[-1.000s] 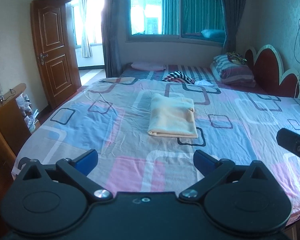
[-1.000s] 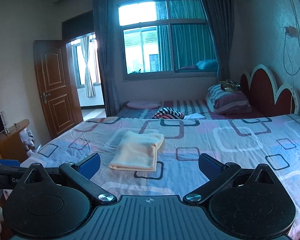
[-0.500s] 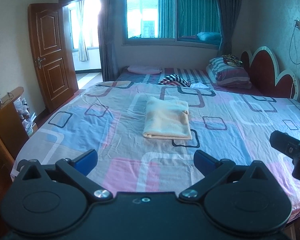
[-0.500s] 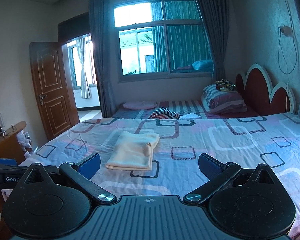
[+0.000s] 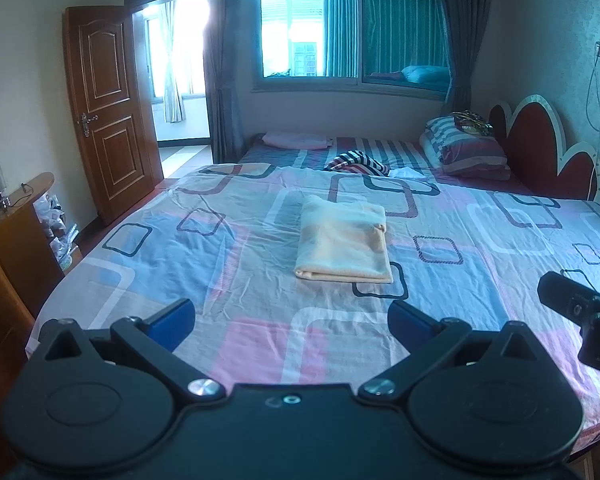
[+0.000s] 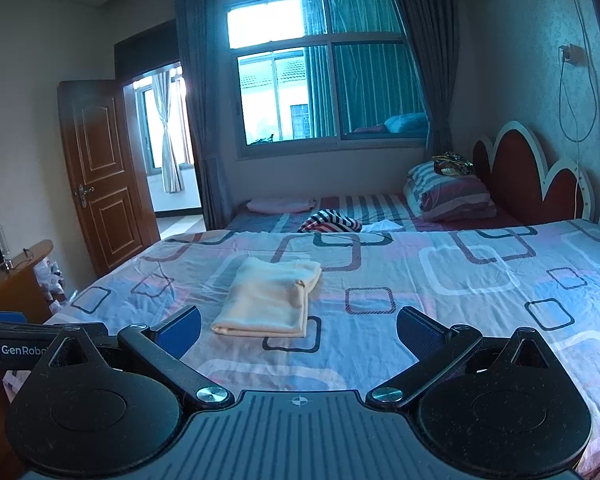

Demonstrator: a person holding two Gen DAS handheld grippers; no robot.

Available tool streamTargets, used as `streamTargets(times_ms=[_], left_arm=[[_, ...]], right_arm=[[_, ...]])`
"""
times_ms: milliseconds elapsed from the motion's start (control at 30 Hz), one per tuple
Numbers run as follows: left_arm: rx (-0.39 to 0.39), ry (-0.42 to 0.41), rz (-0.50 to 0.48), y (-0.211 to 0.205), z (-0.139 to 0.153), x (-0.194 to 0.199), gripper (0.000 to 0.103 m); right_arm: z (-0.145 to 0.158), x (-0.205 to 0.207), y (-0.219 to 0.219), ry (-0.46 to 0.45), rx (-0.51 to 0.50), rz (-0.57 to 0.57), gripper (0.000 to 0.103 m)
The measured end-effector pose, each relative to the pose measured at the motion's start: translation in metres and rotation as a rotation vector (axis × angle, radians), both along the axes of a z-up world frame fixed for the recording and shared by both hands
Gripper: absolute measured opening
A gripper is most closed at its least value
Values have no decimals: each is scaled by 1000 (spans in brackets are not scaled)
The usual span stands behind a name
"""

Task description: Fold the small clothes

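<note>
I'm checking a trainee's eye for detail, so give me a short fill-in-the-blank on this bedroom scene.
1. The cream garment on the patterned bedsheet lies ____, not spread out.
2. Both the left gripper and the right gripper have their jaws ____.
3. The wooden door at the left stands ____.
4. The striped pillow rests next to the red ____.

Missing words: folded; open; open; headboard

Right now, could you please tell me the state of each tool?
Left tool: open, holding nothing, short of the folded cream garment.
Right tool: open, holding nothing.
</note>
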State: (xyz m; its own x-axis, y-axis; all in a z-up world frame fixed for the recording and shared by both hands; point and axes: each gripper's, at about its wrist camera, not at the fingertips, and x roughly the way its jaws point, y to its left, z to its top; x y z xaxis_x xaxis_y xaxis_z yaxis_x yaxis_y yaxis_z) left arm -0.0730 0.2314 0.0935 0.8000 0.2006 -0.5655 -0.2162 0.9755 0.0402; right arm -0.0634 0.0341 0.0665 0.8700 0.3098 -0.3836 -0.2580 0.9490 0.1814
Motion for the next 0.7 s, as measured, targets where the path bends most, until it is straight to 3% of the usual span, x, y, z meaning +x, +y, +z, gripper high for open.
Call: streamTargets(times_ms=[700], left_arm=[[5,9,2,-4,-3,5,102]], right_arm=[[-3,3,-1,10,-1,7,103]])
